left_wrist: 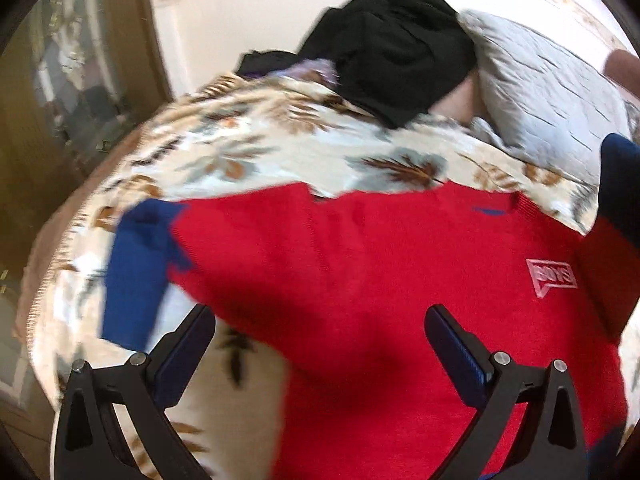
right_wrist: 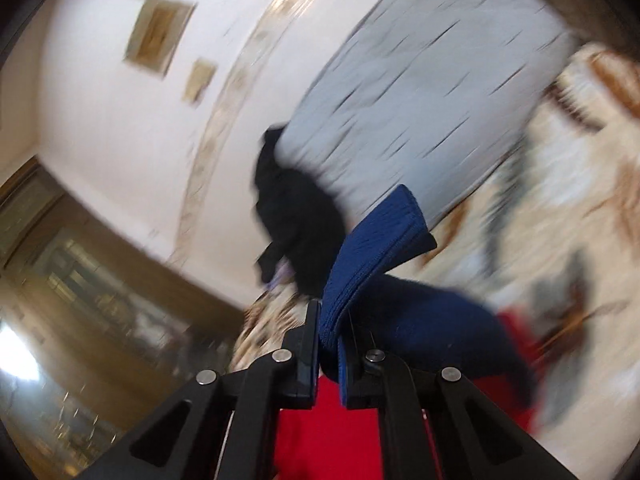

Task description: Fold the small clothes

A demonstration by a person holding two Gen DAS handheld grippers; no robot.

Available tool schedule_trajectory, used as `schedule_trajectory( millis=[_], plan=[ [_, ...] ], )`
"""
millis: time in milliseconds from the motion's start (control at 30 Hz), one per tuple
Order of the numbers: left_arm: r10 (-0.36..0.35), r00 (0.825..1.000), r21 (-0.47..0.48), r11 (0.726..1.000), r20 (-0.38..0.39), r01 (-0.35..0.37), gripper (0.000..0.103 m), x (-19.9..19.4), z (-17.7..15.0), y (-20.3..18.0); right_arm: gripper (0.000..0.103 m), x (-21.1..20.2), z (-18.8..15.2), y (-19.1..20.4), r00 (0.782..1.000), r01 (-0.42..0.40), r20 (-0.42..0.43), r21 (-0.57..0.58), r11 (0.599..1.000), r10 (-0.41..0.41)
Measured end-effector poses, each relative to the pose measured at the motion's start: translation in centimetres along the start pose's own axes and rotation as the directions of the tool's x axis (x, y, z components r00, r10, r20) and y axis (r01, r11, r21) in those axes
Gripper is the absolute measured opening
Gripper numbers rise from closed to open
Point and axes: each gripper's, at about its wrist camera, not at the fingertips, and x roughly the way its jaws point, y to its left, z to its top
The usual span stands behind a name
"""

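A small red sweater (left_wrist: 360, 272) with blue cuffs lies spread on the leaf-patterned bedspread (left_wrist: 256, 148); a "BOYS" patch (left_wrist: 552, 274) shows on its chest. One blue sleeve end (left_wrist: 136, 276) lies at the left. My left gripper (left_wrist: 320, 336) hangs open just above the sweater's lower part, nothing between its fingers. In the right wrist view my right gripper (right_wrist: 334, 320) is shut on the other sleeve's blue cuff (right_wrist: 380, 236), lifted off the bed, with red cloth (right_wrist: 328, 432) trailing below. That raised blue cuff (left_wrist: 620, 184) also shows at the right edge of the left wrist view.
A heap of black clothing (left_wrist: 392, 52) lies at the far side of the bed beside a grey pillow (left_wrist: 536, 92). A white wall with small pictures (right_wrist: 160, 32) stands behind. A wooden cabinet with glass (left_wrist: 80, 80) is at the left.
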Motion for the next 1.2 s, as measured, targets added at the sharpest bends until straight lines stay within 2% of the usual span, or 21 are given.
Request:
schedule_trajectory(
  millis=[100, 167, 267, 333, 400, 433, 467, 500, 567, 600, 667, 767, 867, 933, 967, 1033, 1100, 1133, 1200],
  plan=[
    [0.014, 1.0, -0.041, 0.999, 0.003, -0.014, 0.103, -0.4, 0.0, 2.3, 0.008, 4.6, -4.6, 3.5, 0.995, -0.025, -0.102, -0.03, 0.999, 0.022],
    [0.02, 1.0, -0.074, 0.997, -0.008, -0.02, 0.103, -0.4, 0.0, 3.9, 0.012, 7.3, -7.4, 4.9, 0.988, -0.025, -0.152, -0.046, 0.999, 0.018],
    [0.027, 0.999, -0.118, 0.993, -0.017, -0.029, 0.103, -0.5, -0.2, 6.0, 0.012, 11.2, -12.0, 6.9, 0.975, 0.03, -0.216, -0.113, 0.993, -0.054],
    [0.031, 0.999, -0.141, 0.989, -0.02, -0.034, 0.103, -0.6, -0.4, 7.3, 0.017, 13.4, -14.1, 7.0, 0.958, 0.032, -0.28, -0.117, 0.993, -0.063],
    [0.024, 0.999, -0.161, 0.987, -0.023, -0.027, 0.103, -0.7, -0.6, 8.1, 0.032, 15.0, -16.2, 6.9, 0.925, 0.034, -0.373, -0.094, 0.995, -0.067],
    [0.015, 1.0, -0.174, 0.984, -0.023, -0.018, 0.103, -0.7, -0.6, 8.4, 0.047, 15.3, -16.9, 6.8, 0.91, 0.02, -0.412, -0.065, 0.998, -0.045],
    [0.0, 1.0, -0.189, 0.982, -0.02, -0.004, 0.103, -0.7, -0.6, 8.6, 0.07, 15.1, -17.3, 6.8, 0.903, 0.006, -0.428, -0.044, 0.999, -0.025],
    [-0.016, 1.0, -0.201, 0.98, -0.017, 0.012, 0.103, -0.8, -0.7, 8.7, 0.076, 14.2, -17.3, 6.8, 0.908, -0.005, -0.42, -0.039, 0.999, -0.012],
    [-0.07, 0.998, -0.23, 0.971, -0.01, 0.066, 0.103, -0.7, -0.6, 8.5, 0.076, 11.8, -16.7, 6.6, 0.931, -0.001, -0.365, -0.087, 0.996, -0.032],
    [-0.1, 0.995, -0.235, 0.967, -0.011, 0.095, 0.103, -0.7, -0.6, 8.1, 0.076, 10.8, -16.1, 6.5, 0.937, 0.026, -0.343, -0.128, 0.991, -0.068],
    [-0.101, 0.994, -0.217, 0.972, -0.037, 0.091, 0.103, -0.5, -0.4, 7.3, 0.073, 8.5, -14.7, 5.6, 0.938, 0.121, -0.298, -0.191, 0.974, -0.175],
    [-0.017, 0.996, -0.187, 0.982, -0.086, 0.0, 0.103, 0.2, -0.5, 6.9, 0.068, 5.1, -13.1, 3.4, 0.926, 0.225, -0.245, -0.252, 0.941, -0.287],
    [0.051, 0.994, -0.212, 0.975, -0.096, -0.07, 0.103, 0.3, -1.0, 8.7, 0.068, 2.2, -12.0, 0.9, 0.889, 0.36, -0.164, -0.329, 0.873, -0.428],
    [0.054, 0.991, -0.269, 0.959, -0.125, -0.086, 0.103, 0.3, -1.7, 11.0, 0.068, 2.0, -11.2, -0.8, 0.863, 0.422, -0.126, -0.348, 0.837, -0.488],
    [0.049, 0.989, -0.302, 0.949, -0.139, -0.09, 0.103, 0.4, -2.0, 12.2, 0.068, 2.3, -10.8, -1.2, 0.858, 0.432, -0.123, -0.353, 0.83, -0.499],
    [0.062, 0.985, -0.383, 0.916, -0.163, -0.121, 0.103, 0.5, -2.8, 15.2, 0.068, 3.7, -10.5, -3.3, 0.822, 0.455, -0.173, -0.372, 0.809, -0.542],
    [0.099, 0.979, -0.43, 0.887, -0.176, -0.167, 0.103, 0.3, -3.2, 17.5, 0.068, 4.9, -10.6, -5.1, 0.792, 0.47, -0.239, -0.348, 0.811, -0.562],
    [0.117, 0.977, -0.461, 0.867, -0.177, -0.188, 0.103, 0.1, -3.6, 19.1, 0.068, 4.8, -10.6, -5.3, 0.794, 0.471, -0.237, -0.341, 0.814, -0.559],
    [0.11, 0.979, -0.512, 0.839, -0.17, -0.183, 0.103, -0.4, -4.2, 21.4, 0.068, 3.8, -10.0, -4.0, 0.835, 0.434, -0.2, -0.334, 0.837, -0.513]
  ],
)
